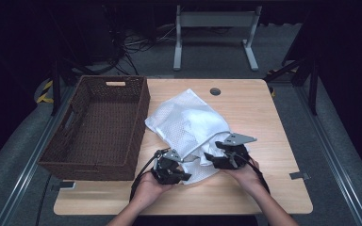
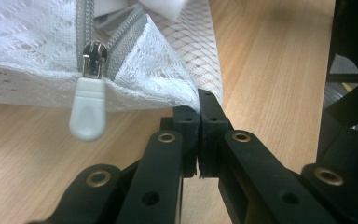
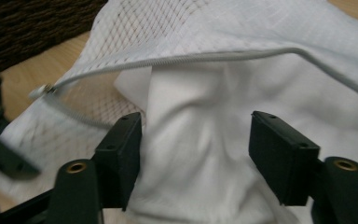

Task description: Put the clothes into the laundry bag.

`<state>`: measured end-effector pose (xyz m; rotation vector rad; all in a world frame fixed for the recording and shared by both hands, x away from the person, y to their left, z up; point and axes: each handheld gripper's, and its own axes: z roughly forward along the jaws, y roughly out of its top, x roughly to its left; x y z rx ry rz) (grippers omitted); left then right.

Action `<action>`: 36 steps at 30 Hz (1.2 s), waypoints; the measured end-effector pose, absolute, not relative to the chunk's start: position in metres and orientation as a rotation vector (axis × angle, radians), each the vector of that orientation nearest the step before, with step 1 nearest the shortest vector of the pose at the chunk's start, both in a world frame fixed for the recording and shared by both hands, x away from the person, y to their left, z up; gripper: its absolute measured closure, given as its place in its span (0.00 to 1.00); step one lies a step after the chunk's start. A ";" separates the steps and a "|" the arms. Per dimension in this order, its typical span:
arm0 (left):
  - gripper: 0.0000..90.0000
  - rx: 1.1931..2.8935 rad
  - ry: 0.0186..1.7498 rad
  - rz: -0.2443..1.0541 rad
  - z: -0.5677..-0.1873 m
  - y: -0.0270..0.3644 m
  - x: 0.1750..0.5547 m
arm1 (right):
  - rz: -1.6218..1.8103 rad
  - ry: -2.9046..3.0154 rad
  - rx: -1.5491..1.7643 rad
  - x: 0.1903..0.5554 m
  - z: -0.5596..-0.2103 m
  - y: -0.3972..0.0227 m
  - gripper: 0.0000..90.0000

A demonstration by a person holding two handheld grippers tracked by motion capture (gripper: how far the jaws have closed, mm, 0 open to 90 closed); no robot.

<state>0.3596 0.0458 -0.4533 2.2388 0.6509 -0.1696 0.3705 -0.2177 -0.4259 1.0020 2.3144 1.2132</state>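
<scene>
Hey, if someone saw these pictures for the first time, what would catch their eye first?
The white mesh laundry bag mid-table, its zipper open on white cloth. The left gripper is shut on the bag's corner near the zipper pull, while the right gripper stands open over the cloth. A brown wicker basket sits left.

The high view is dim around the edges: the floor and the room behind are almost black, and light falls from above on the wooden table [image 1: 264, 122]. The white mesh bag [image 1: 188, 122] is the brightest area and its detail is partly washed out. In the left gripper view the zipper pull [image 2: 88, 112] is sharp, while the near jaws are soft. The right gripper view is blurred at its left edge, with soft shadows in the white cloth [image 3: 205, 154].
</scene>
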 end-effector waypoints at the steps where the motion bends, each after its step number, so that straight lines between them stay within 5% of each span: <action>1: 0.98 2.238 0.657 -0.173 -0.453 0.047 0.360 | 1.229 2.318 0.984 0.365 -0.424 -0.227 0.37; 13: 0.98 2.229 0.687 -0.184 -0.454 0.051 0.363 | 1.105 2.312 0.996 0.354 -0.434 -0.279 0.27; 19: 0.98 2.240 0.681 -0.197 -0.454 0.051 0.363 | 1.082 2.353 1.082 0.376 -0.448 -0.277 0.27; 26: 0.98 2.261 0.675 -0.222 -0.458 0.048 0.365 | 1.103 2.458 1.026 0.380 -0.454 -0.253 0.15; 31: 0.98 2.269 0.670 -0.230 -0.459 0.047 0.365 | 1.023 2.429 0.961 0.380 -0.456 -0.233 0.44; 34: 0.98 2.274 0.669 -0.229 -0.459 0.047 0.365 | 1.009 2.432 0.934 0.381 -0.457 -0.222 0.81; 36: 0.98 2.275 0.668 -0.229 -0.459 0.047 0.365 | 1.006 2.446 0.916 0.380 -0.459 -0.218 0.94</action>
